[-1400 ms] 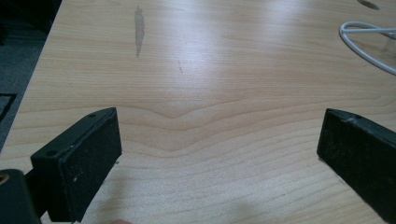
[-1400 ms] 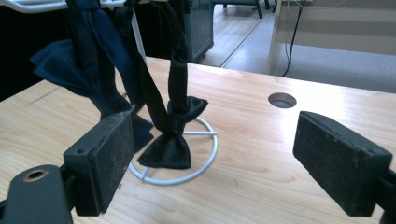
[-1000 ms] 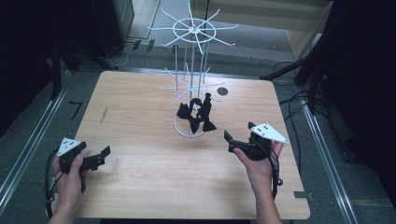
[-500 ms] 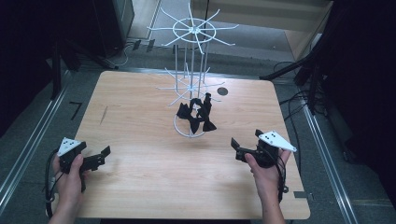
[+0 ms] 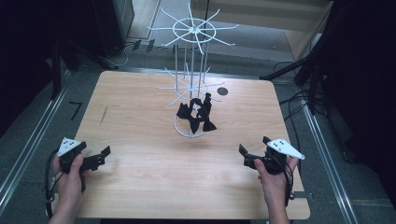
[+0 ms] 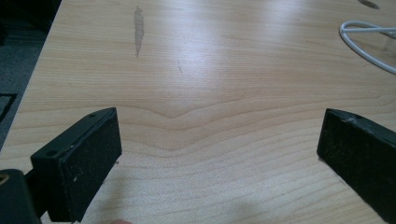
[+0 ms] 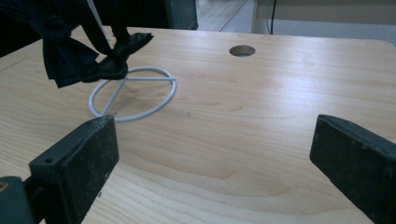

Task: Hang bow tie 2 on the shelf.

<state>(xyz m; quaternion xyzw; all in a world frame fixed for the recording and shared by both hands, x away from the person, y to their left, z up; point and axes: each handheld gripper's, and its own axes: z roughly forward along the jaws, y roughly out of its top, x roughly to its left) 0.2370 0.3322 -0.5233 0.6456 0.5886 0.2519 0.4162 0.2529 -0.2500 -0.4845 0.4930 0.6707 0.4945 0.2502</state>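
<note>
Black bow ties (image 5: 196, 114) hang in a bunch on the lower arms of the white wire display rack (image 5: 191, 70), just above its ring base (image 7: 133, 93), mid-desk toward the far edge. Nothing is touching them.

Right tool (image 5: 250, 156) has pulled back from the rack over the last second: it was nearer the ties, and now sits at the near right of the desk (image 5: 140, 182), well apart from the rack. Jaws spread wide, nothing between them; in the right gripper view the ties and ring base sit ahead and to the left of the jaws.

Left tool (image 5: 100, 156) hasn't moved: near left of the rack, well apart, jaws spread and empty over bare wood, with only an edge of the ring base at the corner of its view.

My read: both hands parked at rest, so this is either a reset or the pause before a fresh reach. No tie is off the rack yet. Next move probably needs the right tool going back in toward the bunch.

Cable hole (image 5: 222, 91) just right of the rack, not in the way.
</note>
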